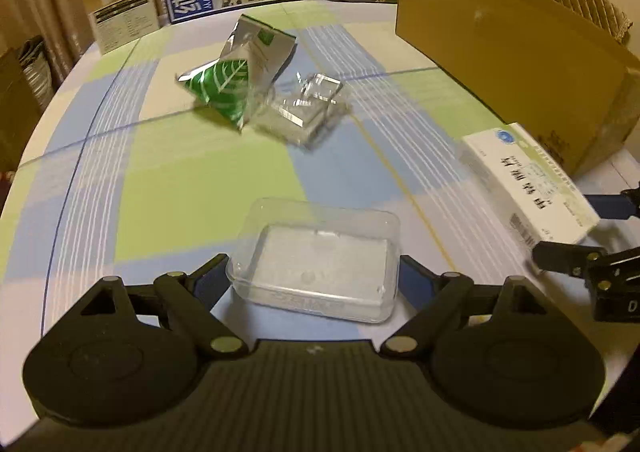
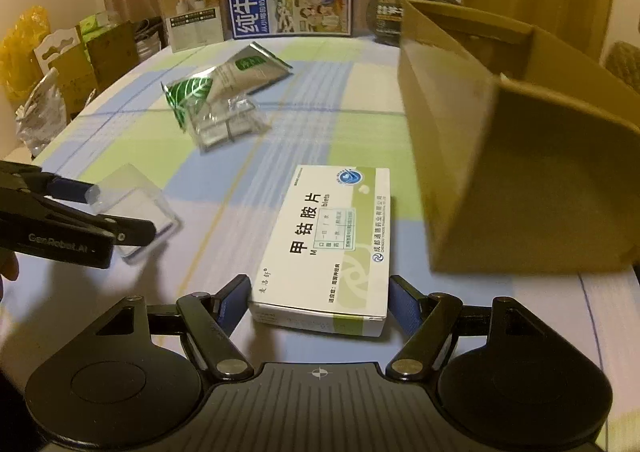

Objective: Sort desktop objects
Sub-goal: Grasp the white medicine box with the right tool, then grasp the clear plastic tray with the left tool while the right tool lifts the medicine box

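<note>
Left wrist view: the left gripper (image 1: 314, 272) has its jaws spread about as wide as the clear plastic case (image 1: 316, 258) that sits between them — the fingers flank its two ends, though true contact cannot be told through the blur. Ahead of these jaws lie a green foil packet (image 1: 236, 72) and a crumpled clear blister tray (image 1: 304, 110). On the right, the right gripper (image 2: 318, 306) brackets the near end of the white medicine box (image 2: 332, 240) — jaws wide, pads just beside its sides. A cardboard box (image 2: 500, 156) stands to their right.
</note>
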Motion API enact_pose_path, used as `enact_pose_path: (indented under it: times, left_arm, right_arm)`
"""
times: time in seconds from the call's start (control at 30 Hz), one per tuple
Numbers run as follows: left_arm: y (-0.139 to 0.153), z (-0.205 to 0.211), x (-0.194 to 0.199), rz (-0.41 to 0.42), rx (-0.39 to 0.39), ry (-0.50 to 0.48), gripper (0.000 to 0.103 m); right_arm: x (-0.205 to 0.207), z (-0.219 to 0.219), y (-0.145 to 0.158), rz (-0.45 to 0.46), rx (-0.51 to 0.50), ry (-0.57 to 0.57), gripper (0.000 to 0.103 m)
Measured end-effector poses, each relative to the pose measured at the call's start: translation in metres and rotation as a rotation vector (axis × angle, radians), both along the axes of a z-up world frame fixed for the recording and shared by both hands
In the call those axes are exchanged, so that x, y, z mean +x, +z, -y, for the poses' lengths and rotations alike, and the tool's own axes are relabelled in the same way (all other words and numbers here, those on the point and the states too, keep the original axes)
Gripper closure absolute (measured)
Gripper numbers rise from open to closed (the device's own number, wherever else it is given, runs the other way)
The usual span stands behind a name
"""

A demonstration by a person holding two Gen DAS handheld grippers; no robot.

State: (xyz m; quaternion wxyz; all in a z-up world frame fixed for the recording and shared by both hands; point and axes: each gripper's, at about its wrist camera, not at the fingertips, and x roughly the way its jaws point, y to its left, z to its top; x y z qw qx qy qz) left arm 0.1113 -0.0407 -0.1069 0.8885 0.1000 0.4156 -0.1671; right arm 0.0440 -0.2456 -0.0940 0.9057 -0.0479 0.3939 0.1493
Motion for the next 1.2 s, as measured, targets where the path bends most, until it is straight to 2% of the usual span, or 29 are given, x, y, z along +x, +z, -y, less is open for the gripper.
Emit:
enact_pose_path:
  times: [0.07,0.13,0.2,0.43,0.67,0.7,0.77,0.8,0.97,1.2]
  left_arm:
    - [0.0,0.002,-0.012,0.025,0.023,-0.006,0.017]
    - [0.001,0.003,-0.021,0.057,0.037,-0.016,0.012]
    - [0.0,0.003,-0.024,0.075,0.047,-0.021,0.01]
    - [-0.001,-0.003,-0.025,0.102,0.013,-0.046,0.01]
    - [-0.001,-0.006,-0.022,0.08,-0.014,-0.042,0.013]
    - [-0.001,-0.006,-0.023,0.075,-0.01,-0.044,0.016]
    - [0.001,-0.006,-0.026,0.078,-0.003,-0.047,0.019]
    - [0.003,-0.006,-0.027,0.081,-0.005,-0.05,0.02]
    - [0.014,-0.006,-0.03,0.096,-0.017,-0.043,0.019]
    - [0.006,0.001,-0.027,0.099,-0.01,-0.037,0.01]
  right_arm:
    - [-0.01,0.003,0.0,0.017,-0.01,0.003,0.031]
    - [-0.013,0.005,0.0,0.025,-0.004,-0.007,0.012]
    - [-0.016,0.005,0.002,0.053,0.008,-0.016,0.008]
    - [-0.013,0.002,-0.005,0.06,0.022,-0.027,0.008]
    - [-0.006,-0.005,-0.008,0.051,0.016,-0.032,0.009]
    - [-0.006,-0.007,-0.008,0.054,0.007,-0.024,0.012]
    - [-0.008,-0.008,-0.007,0.051,-0.009,-0.018,0.03]
    - [-0.009,-0.007,-0.008,0.043,-0.001,-0.024,0.032]
    - [-0.017,-0.006,-0.006,0.039,0.012,-0.036,0.032]
    - [-0.025,0.001,-0.008,0.072,0.008,-0.027,0.032]
